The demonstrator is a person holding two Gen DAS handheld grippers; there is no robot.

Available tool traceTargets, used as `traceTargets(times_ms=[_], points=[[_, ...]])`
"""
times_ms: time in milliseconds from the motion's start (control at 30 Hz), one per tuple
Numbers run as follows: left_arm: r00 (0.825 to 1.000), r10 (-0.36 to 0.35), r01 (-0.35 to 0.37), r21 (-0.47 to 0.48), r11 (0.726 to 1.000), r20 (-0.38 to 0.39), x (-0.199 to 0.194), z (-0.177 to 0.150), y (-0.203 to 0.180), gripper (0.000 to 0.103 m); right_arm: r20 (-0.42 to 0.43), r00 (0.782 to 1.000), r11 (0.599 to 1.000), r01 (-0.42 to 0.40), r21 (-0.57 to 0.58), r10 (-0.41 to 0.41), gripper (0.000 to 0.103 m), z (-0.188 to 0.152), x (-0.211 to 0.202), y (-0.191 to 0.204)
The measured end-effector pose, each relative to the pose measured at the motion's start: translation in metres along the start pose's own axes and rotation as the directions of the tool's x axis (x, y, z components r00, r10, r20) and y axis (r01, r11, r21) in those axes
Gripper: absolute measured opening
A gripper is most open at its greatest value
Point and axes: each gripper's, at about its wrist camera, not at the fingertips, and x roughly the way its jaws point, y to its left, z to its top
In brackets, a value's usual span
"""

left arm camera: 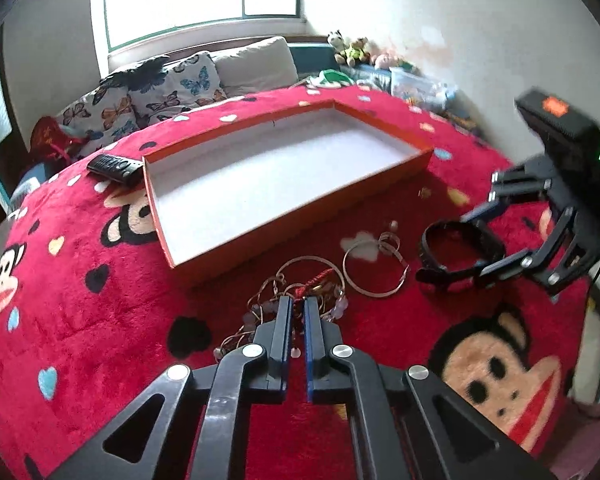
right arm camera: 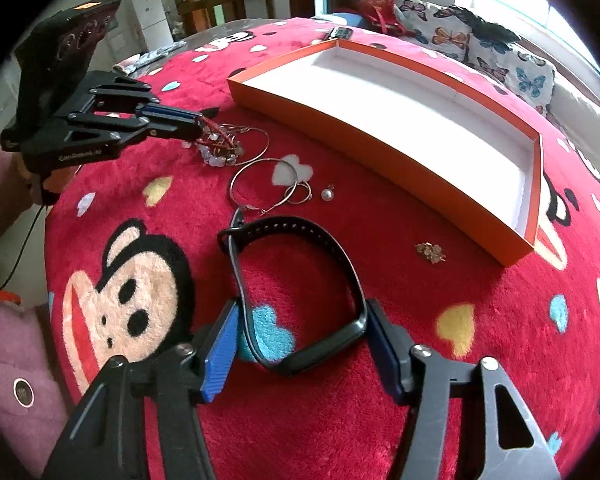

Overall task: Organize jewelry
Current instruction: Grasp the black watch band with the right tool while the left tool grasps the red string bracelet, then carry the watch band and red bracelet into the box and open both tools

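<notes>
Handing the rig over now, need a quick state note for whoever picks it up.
Left hand-held gripper: shut on the tangle of bracelets, low on the red blanket.
Right hand-held gripper: open, fingers either side of the black watch band, not yet clamped.
Orange box: nothing in it.
Loose on the blanket: hoop earrings, pearl, small gold piece.
Done: nothing boxed. Left: move every piece into the box.
</notes>
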Motion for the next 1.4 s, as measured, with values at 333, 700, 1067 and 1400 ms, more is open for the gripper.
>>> traceTargets(times_ms=[333,700,1067,1400], points=[[0.998,-0.035,0.039,-0.067,0.997,0.061,-0.038,0.014,0.005,0.004,0.023,1.0,0.999,0.003,0.051,-0.005,0.056,0.0,-0.016,0.014],[0.996,0.019,-0.009,-0.108,0.994,0.087,-0.048,0.068,0.026,0.004,0.118,0.988,0.984,0.08,0.157,-0.099,0.056,0.037,-0.052,-0.011],[0.998,0.05,-0.055,-0.169,0.984,-0.032,0.023,0.115,0.061,0.004,0.117,0.974,0.927,0.144,0.347,-0.196,0.056,0.084,-0.022,-0.08],[0.986,0.055,-0.084,-0.183,0.98,-0.157,0.083,0.103,0.076,0.004,0.006,0.98,0.894,0.181,0.411,-0.201,0.056,0.09,0.015,-0.107]])
